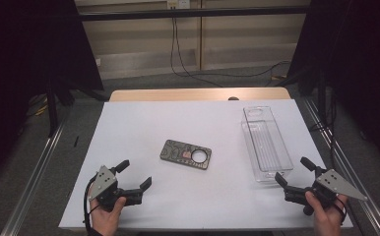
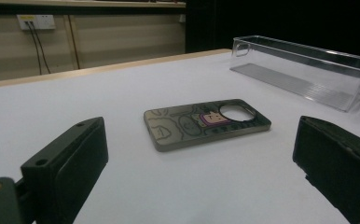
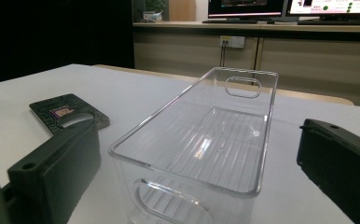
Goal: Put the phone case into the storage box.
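Both grippers rest low near the person's edge of the table, each held in a hand. Left gripper has its jaws spread wide, with nothing between them; its own view looks straight along them at the case, which lies flat on the white surface ahead of the jaws and well apart from them. Seen from above, the case sits ahead of this gripper and off to its right, camera hole toward the bin.

Right gripper is likewise released, jaws wide and empty. The bin, clear plastic and long, stands upright just ahead of its fingertips, near end close to the left jaw but apart from it. In the right gripper view the bin runs away from the jaws, a handle slot in its far wall, and the case lies to the left beyond the left jaw. Case and bin lie apart, with bare table between them.
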`<state>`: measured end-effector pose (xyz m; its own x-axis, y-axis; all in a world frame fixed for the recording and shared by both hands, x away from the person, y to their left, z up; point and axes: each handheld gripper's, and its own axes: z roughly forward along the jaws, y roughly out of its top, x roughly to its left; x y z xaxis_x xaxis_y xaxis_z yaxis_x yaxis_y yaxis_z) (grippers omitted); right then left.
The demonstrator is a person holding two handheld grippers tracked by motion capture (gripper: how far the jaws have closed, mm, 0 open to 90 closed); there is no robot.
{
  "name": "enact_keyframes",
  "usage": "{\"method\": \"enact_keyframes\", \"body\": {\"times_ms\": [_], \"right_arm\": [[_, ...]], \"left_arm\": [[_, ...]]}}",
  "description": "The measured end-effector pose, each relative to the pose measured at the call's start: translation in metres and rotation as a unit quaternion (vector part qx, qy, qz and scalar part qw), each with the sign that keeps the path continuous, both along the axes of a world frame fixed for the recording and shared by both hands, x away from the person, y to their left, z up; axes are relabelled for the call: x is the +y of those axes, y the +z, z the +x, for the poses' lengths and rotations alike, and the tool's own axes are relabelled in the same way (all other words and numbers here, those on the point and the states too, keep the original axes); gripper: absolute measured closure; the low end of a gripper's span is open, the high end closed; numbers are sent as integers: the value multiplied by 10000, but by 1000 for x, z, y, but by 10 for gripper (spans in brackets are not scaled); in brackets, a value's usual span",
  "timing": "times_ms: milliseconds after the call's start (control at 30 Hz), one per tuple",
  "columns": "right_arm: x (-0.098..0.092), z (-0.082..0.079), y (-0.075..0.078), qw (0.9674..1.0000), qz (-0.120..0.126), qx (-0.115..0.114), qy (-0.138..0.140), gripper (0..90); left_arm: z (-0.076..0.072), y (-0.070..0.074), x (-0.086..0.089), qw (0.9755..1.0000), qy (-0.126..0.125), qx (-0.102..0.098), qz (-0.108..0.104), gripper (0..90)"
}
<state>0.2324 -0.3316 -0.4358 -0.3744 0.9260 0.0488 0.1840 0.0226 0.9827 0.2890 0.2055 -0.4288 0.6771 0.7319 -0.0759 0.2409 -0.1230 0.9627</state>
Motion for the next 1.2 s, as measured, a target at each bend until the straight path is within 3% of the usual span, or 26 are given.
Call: {"method": "enact_keyframes", "body": {"times_ms": [233,333,1100,1200], "right_arm": [[0,0,0,10000,15,7,-21,0],[0,0,0,10000,12,4,0,0],[1,-1,0,10000,-19,-30,64,0],[1,-1,0,9999,-47,-50,132,0]], "left_arm": [[2,2,-7,9999,-73,8,-99,32],[7,1,-13,9999,-34,-97,9,33],[32,2,-39,9997,-215,-138,24,37],[34,2,-43,9995,-225,-232,59,39]]}}
